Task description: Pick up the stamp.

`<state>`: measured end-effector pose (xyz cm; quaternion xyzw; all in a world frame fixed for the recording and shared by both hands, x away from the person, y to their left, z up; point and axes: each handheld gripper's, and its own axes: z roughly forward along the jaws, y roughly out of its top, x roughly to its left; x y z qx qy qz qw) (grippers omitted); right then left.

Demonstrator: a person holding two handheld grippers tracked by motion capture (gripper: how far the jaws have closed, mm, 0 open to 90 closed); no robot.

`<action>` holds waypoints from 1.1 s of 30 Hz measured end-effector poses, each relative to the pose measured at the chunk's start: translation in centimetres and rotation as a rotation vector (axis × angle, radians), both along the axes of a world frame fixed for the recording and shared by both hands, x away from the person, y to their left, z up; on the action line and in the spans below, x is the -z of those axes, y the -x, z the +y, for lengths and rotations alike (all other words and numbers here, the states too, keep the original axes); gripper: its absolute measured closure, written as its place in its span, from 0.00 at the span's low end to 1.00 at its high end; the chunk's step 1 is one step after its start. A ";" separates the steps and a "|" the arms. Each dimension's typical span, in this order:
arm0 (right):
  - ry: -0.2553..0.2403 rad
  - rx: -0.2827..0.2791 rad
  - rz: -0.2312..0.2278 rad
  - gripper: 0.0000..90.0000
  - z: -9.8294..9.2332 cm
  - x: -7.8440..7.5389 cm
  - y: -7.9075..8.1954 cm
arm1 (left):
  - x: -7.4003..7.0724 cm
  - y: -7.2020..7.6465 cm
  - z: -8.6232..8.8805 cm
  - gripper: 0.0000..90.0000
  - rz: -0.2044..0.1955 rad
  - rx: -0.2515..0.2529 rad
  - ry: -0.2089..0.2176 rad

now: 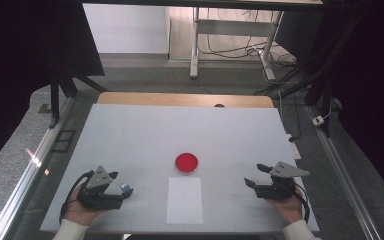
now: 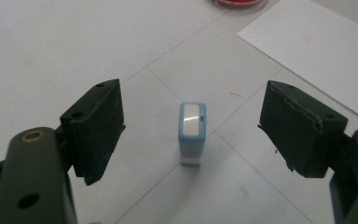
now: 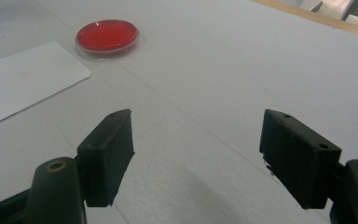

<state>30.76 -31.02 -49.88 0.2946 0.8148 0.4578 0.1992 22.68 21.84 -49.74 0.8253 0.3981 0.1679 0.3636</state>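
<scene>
Left claw point(image 1: 121, 186) rests near the counter's point(image 1: 130, 130) front-left corner, jaws spread wide, nothing gripped. A small blue stamp block point(image 2: 192, 133) stands upright on the counter between those jaws, touching neither; in the high view the same block point(image 1: 126, 189) sits just at the claw's tips.

Centre: white paper sheet point(image 1: 184, 200) lies flat close to the front edge. It looks blank apart from a faint reddish mark that is too small to judge. Red ink pad dish point(image 1: 186, 163) sits just behind the sheet's far edge, toward the middle of the counter.

Right claw point(image 1: 253, 176) is held near the front-right corner, jaws also released and empty, with bare counter ahead of them; dish point(image 3: 107, 36) and sheet point(image 3: 23, 79) lie well off to its side.

Judgement: work is at an early stage. Block is framed for a grasp but not yet picked up. Remaining, as it seems: close on the block, ink it at the dish, press onto the sheet.
</scene>
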 end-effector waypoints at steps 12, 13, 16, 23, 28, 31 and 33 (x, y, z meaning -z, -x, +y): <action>0.014 -0.006 0.004 0.28 0.1 0.1 0.0 | 1.4 -0.5 -0.1 0.41 0.028 -0.002 -0.024; 0.015 -0.006 0.004 0.28 0.1 0.1 0.0 | 1.5 -0.5 -0.1 0.42 0.029 0.003 -0.024; 0.022 -0.007 0.003 0.28 0.1 0.1 0.0 | 1.6 -0.5 -0.1 0.48 0.028 0.004 -0.022; 0.023 -0.007 0.002 0.28 0.1 0.1 0.0 | 1.6 -0.5 -0.1 0.64 0.024 0.023 -0.032; 0.025 -0.008 0.001 0.28 0.1 0.1 0.0 | 1.6 -0.4 -0.1 0.71 0.023 0.034 -0.030; 0.024 -0.005 0.000 0.28 0.0 0.1 0.0 | 1.6 -0.4 -0.1 0.75 0.025 0.041 -0.031; 0.026 -0.006 0.000 0.28 0.0 0.1 0.0 | 1.6 -0.4 -0.1 0.80 0.024 0.041 -0.033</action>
